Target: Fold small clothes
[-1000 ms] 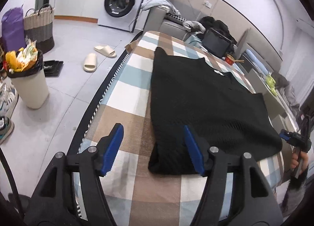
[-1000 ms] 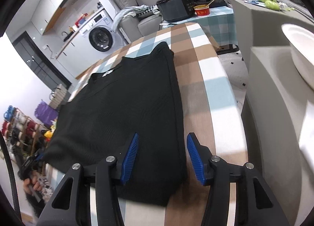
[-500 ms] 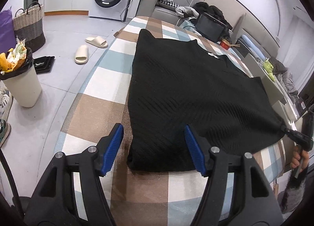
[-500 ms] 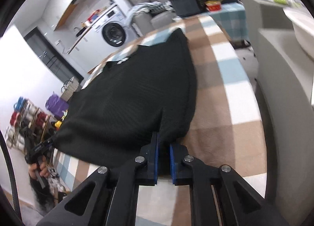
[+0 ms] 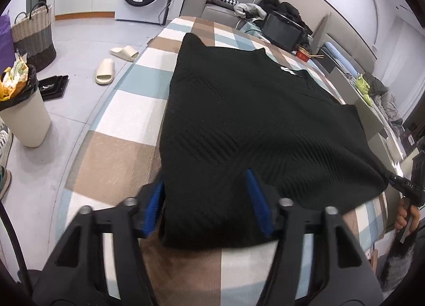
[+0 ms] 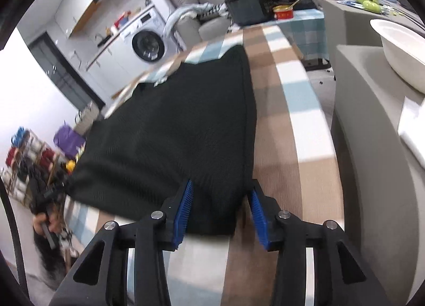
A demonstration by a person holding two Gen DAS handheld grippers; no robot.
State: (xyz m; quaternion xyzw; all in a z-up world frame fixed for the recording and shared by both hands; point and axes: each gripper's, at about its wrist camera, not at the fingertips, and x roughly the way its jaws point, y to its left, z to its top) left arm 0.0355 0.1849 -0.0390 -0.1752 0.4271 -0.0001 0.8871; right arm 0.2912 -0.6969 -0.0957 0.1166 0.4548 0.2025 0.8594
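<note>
One white neck label, unreadable, on black sweater.

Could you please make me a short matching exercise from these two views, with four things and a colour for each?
Things:
1. sweater
2. slippers
3. instant-noodle cup
4. gripper pads

Colours:
a. blue
b. cream
c. black
d. red

Pairs: 1-c, 2-b, 3-d, 4-a
</note>
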